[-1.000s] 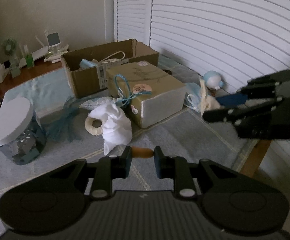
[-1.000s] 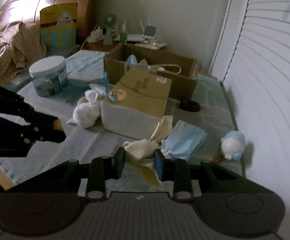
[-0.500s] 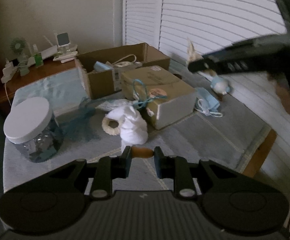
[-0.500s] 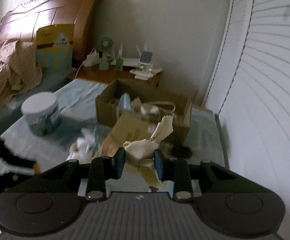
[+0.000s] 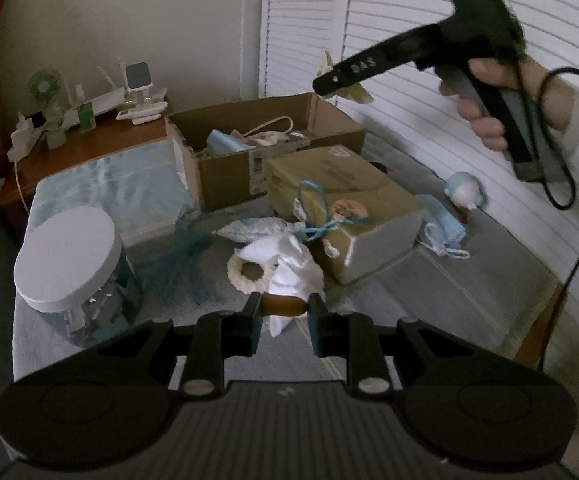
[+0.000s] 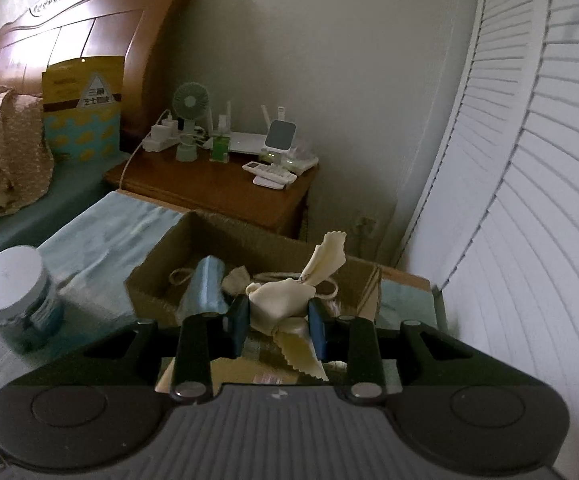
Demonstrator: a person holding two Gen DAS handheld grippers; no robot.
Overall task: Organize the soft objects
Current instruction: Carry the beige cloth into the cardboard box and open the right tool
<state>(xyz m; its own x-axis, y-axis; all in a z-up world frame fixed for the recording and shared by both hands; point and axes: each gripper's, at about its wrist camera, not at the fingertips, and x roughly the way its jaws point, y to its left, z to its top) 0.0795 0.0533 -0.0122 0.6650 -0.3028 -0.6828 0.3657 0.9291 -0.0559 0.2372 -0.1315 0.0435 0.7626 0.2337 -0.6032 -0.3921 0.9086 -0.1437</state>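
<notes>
My right gripper is shut on a cream cloth and holds it in the air above the open cardboard box; in the left wrist view it hangs over the box's far right corner. The box holds a blue item and a cord. My left gripper is shut on a small brown object, low over the table near a white cloth and a cream ring. Blue face masks and a small blue plush lie to the right.
A closed carton with a blue string lies in front of the open box. A white-lidded jar stands at the left. A nightstand with a fan and gadgets stands behind. Louvred doors run along the right.
My right gripper has risen from the table with the cream cloth and moved over the open box. My left gripper has stayed low, still holding the brown object.
</notes>
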